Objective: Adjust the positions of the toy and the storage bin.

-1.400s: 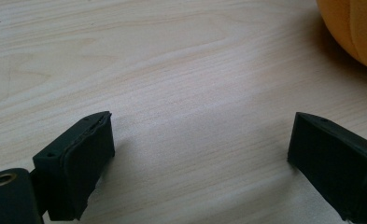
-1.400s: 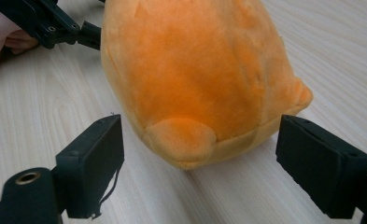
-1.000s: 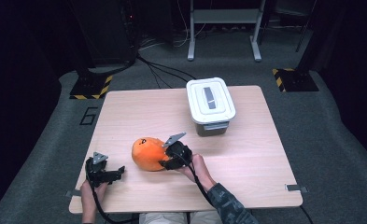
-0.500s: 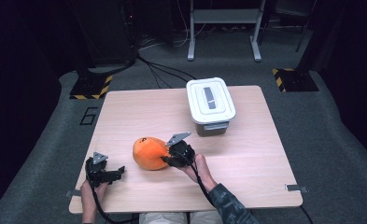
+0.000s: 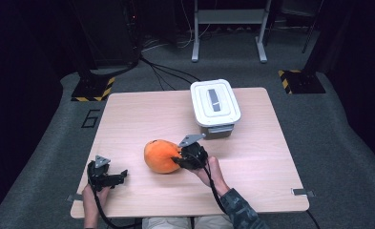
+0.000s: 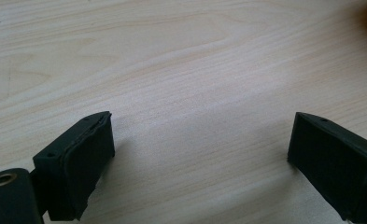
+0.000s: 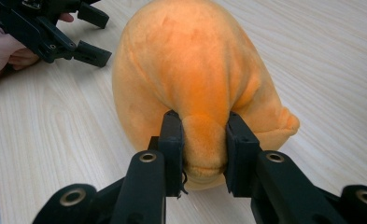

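The table (image 5: 142, 119) is a pale wood board, bare over most of its top. Toward its far side, at about one o'clock from my right gripper, stands the white box (image 5: 215, 108) with its lid on and a grey strip along the middle of the lid. I can read no writing on it, nor a brand or label on anything else here.

Next in size is the orange plush toy (image 5: 160, 155), lying on the near half of the table a little left of centre, well apart from the box. I judge it light and soft — it gives under pressure rather than resisting, so nothing about it is fragile, and the fuzzy cloth should not slip. Its rounded body is too broad for my jaws, so the place to take it is a small bulge or fold. That is where I have it: my right gripper (image 7: 203, 140) is clenched on a stubby nub at the toy's near end, the pile squeezed between the two pads, with the body swelling away at twelve o'clock. A pinch that small may let the body sag and swing when lifted, I think, so a slow lift suits it.

My left gripper (image 5: 109, 177) rests near the table's front-left corner, at about eight o'clock from the toy and apart from it. Its jaws stand wide and released, with bare wood between them.
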`<state>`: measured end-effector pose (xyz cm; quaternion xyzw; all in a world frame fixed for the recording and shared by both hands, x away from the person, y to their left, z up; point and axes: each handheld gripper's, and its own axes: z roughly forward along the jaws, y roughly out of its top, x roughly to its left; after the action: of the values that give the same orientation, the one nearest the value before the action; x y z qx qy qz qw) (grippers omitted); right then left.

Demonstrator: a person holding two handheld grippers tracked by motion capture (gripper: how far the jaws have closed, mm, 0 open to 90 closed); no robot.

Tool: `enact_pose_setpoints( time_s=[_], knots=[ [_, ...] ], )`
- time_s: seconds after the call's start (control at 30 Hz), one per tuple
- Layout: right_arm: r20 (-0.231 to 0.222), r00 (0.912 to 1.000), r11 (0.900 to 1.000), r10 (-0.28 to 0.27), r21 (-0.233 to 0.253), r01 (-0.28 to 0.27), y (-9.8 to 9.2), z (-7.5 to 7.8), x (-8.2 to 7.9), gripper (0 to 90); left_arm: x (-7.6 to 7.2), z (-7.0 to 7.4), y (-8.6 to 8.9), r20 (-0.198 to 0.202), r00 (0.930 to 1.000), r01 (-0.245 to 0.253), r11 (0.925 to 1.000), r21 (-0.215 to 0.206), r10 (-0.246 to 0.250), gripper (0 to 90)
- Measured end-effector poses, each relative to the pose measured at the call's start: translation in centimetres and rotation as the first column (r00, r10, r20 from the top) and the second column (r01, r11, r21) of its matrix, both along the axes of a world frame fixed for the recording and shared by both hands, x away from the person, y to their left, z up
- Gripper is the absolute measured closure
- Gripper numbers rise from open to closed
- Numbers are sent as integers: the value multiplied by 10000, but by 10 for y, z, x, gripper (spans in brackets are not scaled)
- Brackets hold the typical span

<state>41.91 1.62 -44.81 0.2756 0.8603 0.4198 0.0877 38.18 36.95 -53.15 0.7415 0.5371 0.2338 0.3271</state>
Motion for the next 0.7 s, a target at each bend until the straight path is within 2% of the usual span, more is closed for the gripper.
enact_pose_setpoints(
  time_s=[0.17,0.4,0.7],
  knots=[
    [233,9996,9999,-138,57,137,-12,5,-2,724,0,0,0,-1,10000,1,10000,-1,-1,71],
    [339,9989,9995,-310,78,308,-26,10,-6,724,0,0,0,-1,10000,0,10000,-1,0,71],
    [300,9971,9974,-697,186,691,-46,10,-9,723,0,0,0,-2,10000,3,10000,4,-3,71]
  ],
)
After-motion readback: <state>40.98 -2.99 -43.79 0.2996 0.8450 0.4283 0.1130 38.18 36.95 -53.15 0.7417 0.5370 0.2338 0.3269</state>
